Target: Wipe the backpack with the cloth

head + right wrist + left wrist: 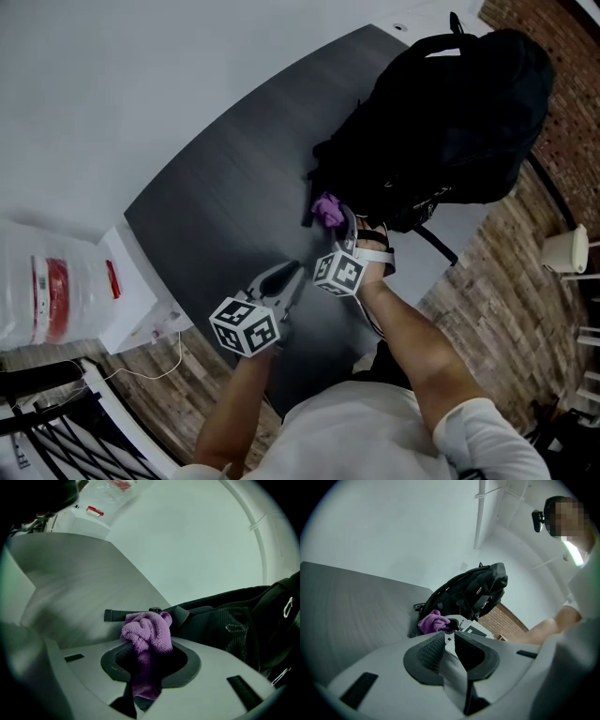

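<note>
Two grippers over a dark table [225,197]. Its long left edge runs along a white wall [141,75], from top centre of the head view down to mid left. The near corner sits at lower left.

- Open room: bare table top fills the frame's centre, left of the backpack [459,112].
- Backpack: black, slumped over the table's upper right end, hiding that edge.
- A strap [117,615] lies flat on the top, running left from the backpack's base.
- Right gripper [340,221]: jaws clamped on a purple cloth [327,208], bunched out past the tips. The cloth sits at the backpack's lower left side, just above the strap; I cannot tell whether it touches either.
- Left gripper [296,271]: jaws a narrow gap apart, nothing between them, over bare table below and left of the right one.

Around:
- White box [127,300] against the near corner.
- Clear bag [42,291] with a red label beside the box.
- Thin cord [141,370] trails below the box.
- Black rack [47,412] at bottom left.
- Brick-pattern floor [506,253] at right, with a white stool [567,251] on it.
</note>
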`<state>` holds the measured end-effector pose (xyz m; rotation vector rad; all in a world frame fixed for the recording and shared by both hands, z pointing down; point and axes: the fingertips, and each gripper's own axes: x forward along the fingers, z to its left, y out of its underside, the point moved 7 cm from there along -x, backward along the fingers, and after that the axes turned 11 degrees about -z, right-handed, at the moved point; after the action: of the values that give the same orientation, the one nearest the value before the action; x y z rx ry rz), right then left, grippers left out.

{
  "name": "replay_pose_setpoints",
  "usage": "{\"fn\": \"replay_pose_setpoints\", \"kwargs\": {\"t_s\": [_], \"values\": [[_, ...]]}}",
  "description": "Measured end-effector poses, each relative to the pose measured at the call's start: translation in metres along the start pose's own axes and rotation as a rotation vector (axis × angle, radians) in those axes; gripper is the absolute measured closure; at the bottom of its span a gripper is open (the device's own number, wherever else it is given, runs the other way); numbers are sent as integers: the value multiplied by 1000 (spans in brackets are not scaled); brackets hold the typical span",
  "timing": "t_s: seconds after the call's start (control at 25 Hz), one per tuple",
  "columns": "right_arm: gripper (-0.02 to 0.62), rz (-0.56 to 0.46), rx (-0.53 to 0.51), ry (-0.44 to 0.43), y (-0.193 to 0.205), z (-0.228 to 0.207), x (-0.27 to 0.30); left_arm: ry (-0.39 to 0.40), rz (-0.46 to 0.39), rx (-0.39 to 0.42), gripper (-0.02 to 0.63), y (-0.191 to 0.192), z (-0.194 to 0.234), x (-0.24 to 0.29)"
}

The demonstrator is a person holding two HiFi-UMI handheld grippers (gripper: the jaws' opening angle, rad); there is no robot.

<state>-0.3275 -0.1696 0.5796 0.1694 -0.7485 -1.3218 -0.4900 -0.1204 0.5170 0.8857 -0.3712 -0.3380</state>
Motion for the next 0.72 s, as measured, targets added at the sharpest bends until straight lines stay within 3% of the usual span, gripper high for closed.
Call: {"fn": "replay_pose_setpoints", "kwargs": {"t_s": [0.72], "values": [[486,33,-49,24,60,2,-48,57,68,38,558,14,-29,23]]}}
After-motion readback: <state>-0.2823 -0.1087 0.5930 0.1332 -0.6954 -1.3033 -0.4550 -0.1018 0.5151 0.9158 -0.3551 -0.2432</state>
